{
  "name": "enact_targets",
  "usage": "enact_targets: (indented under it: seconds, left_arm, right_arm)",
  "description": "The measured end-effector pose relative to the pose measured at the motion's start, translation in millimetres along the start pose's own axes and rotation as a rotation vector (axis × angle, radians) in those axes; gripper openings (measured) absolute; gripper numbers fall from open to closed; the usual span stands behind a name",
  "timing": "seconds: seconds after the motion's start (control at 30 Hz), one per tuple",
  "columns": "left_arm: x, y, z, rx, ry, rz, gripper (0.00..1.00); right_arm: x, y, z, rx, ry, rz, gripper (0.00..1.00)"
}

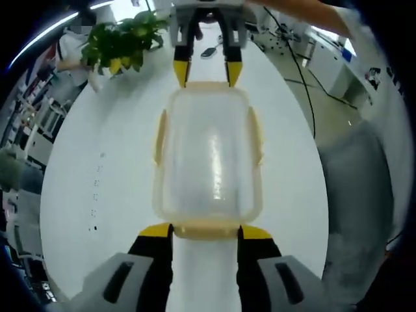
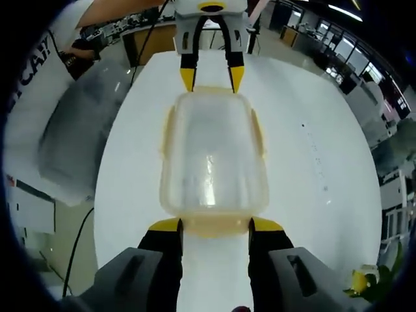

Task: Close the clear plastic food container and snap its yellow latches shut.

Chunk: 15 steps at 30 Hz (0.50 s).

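I'm flanking the container (image 1: 208, 156) mid-table (image 1: 84, 169).
Left gripper (image 1: 207, 229) and right gripper (image 2: 215, 225) are gaping open, gripping nothing, tips at opposite end latches (image 2: 216, 224).

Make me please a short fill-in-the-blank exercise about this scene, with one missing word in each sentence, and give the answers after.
1. The clear container lies on a ____ table.
2. The latches along the container's sides are ____ in colour.
3. The left gripper and the right gripper stand at ____ ends of the container.
4. On the table's far part in the left gripper view stands a green ____.

Answers: white; yellow; opposite; plant
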State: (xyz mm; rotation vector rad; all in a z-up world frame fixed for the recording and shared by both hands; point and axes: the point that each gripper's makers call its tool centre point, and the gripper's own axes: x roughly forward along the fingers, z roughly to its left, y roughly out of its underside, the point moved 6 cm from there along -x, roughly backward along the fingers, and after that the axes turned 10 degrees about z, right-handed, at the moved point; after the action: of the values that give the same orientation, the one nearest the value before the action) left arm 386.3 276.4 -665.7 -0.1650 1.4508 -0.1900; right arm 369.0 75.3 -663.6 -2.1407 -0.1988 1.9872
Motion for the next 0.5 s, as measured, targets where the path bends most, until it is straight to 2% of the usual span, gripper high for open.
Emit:
enact_targets:
  seconds: [0.27, 0.5]
  left_arm:
    - [23, -20.0, 8.4, -0.009, 0.018, 0.014, 0.33]
    - [42, -26.8, 11.2, -0.033, 0.046, 0.007, 0.33]
  right_arm:
    - [14, 26.0, -12, 0.007, -0.007, 0.034, 0.36]
    - [28, 41.0, -21, 0.000, -0.025, 0.062, 0.36]
